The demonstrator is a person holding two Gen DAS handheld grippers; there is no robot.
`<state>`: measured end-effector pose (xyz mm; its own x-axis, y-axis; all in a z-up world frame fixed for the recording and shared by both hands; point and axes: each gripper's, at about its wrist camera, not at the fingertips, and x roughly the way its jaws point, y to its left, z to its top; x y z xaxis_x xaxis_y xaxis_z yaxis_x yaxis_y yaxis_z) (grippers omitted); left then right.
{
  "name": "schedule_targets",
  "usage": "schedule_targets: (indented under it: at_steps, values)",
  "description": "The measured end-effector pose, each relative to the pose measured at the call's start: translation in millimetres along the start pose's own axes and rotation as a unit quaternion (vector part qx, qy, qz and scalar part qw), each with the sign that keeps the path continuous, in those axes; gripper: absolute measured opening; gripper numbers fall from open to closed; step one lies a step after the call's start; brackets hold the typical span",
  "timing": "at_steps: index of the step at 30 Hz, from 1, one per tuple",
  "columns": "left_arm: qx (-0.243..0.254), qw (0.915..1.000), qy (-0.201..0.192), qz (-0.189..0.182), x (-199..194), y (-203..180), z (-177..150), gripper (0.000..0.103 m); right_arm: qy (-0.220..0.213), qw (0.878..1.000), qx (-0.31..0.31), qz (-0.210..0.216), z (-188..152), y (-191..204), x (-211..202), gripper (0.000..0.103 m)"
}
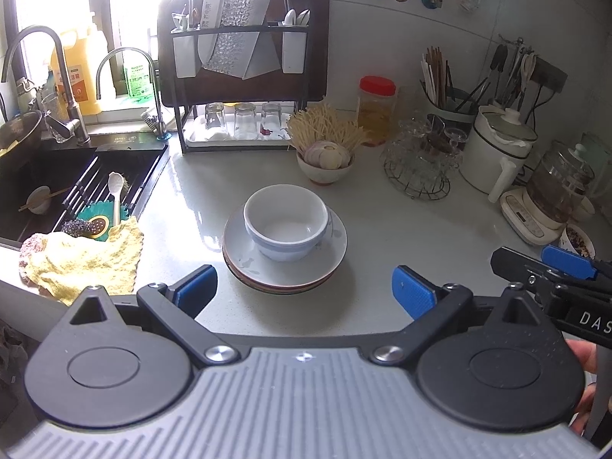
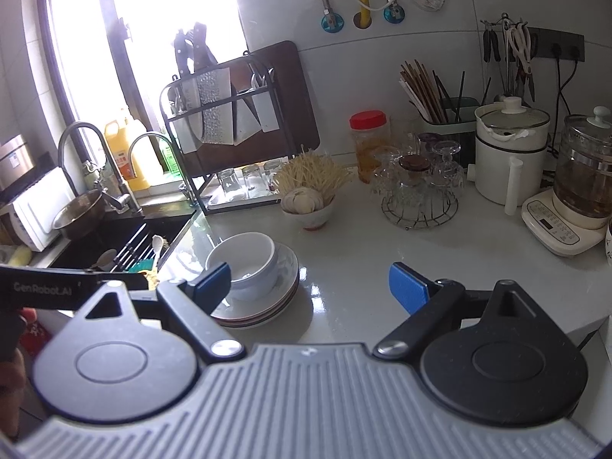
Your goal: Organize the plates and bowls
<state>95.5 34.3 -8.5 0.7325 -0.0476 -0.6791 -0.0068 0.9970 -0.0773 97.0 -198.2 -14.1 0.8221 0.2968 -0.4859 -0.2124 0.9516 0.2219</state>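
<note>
A white bowl (image 1: 286, 225) sits on a small stack of plates (image 1: 285, 267) in the middle of the pale counter. It also shows in the right wrist view, the bowl (image 2: 244, 260) on the plates (image 2: 267, 302). My left gripper (image 1: 304, 290) is open and empty, just in front of the stack. My right gripper (image 2: 311, 287) is open and empty, to the right of the stack; its left finger (image 2: 212, 281) overlaps the bowl in view. The right gripper also shows at the right edge of the left wrist view (image 1: 550, 264).
A bowl of garlic and enoki mushrooms (image 1: 325, 160) stands behind the stack. A black sink (image 1: 69, 191) with a small bowl and a spoon lies at the left, a yellow cloth (image 1: 84, 260) at its edge. A dish rack (image 1: 244, 76), glassware basket (image 1: 420, 160), white pot (image 1: 497, 149) and kettle (image 1: 550, 195) line the back.
</note>
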Motion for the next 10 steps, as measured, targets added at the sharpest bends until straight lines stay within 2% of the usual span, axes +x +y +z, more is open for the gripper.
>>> schedule_targets:
  at_steps: [10]
  values:
    - [0.005, 1.0, 0.006, -0.003, 4.2, -2.4, -0.7, 0.1, 0.001, 1.0, 0.005, -0.003, -0.1, -1.4, -2.1, 0.091]
